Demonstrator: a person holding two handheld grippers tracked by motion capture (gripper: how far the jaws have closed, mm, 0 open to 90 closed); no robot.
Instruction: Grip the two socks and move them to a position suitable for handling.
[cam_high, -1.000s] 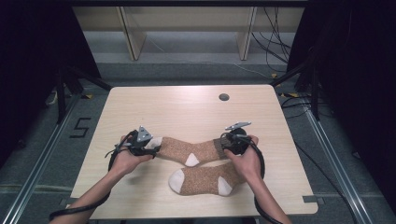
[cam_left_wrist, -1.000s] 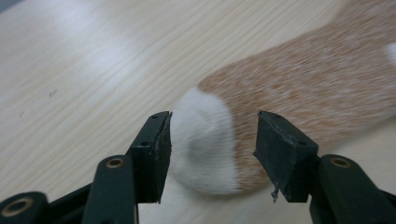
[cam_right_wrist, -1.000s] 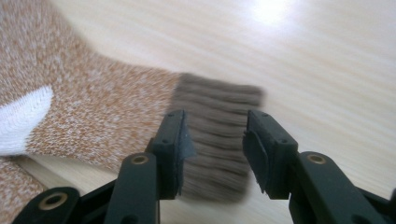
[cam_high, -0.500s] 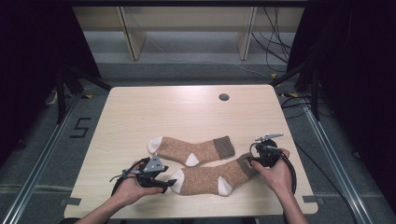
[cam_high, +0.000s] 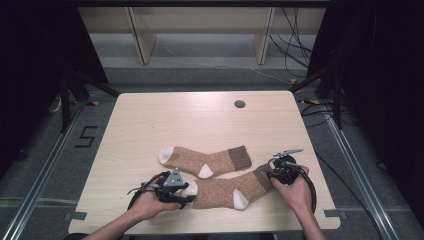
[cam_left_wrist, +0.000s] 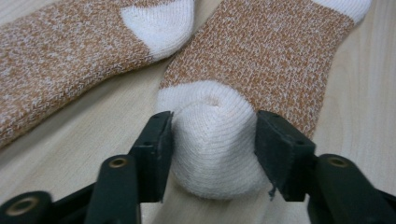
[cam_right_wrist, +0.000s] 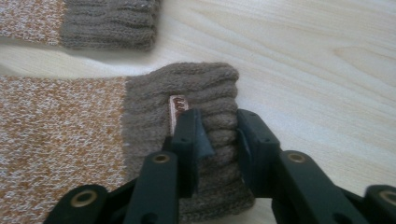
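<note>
The white toe of the near sock (cam_high: 225, 189) is pinched between the jaws of the left gripper (cam_left_wrist: 213, 135); its brown ribbed cuff is clamped by the right gripper (cam_right_wrist: 215, 130). The second sock (cam_high: 205, 159) is laid just beyond both grippers on the wooden table (cam_high: 150, 120).

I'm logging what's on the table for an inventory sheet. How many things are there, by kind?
Socks: 2, the far sock lying free and the near sock pinched at both ends
Handheld grippers: 2, the left gripper shut on the near sock's white toe, the right gripper shut on its brown cuff
Total: 4
</note>
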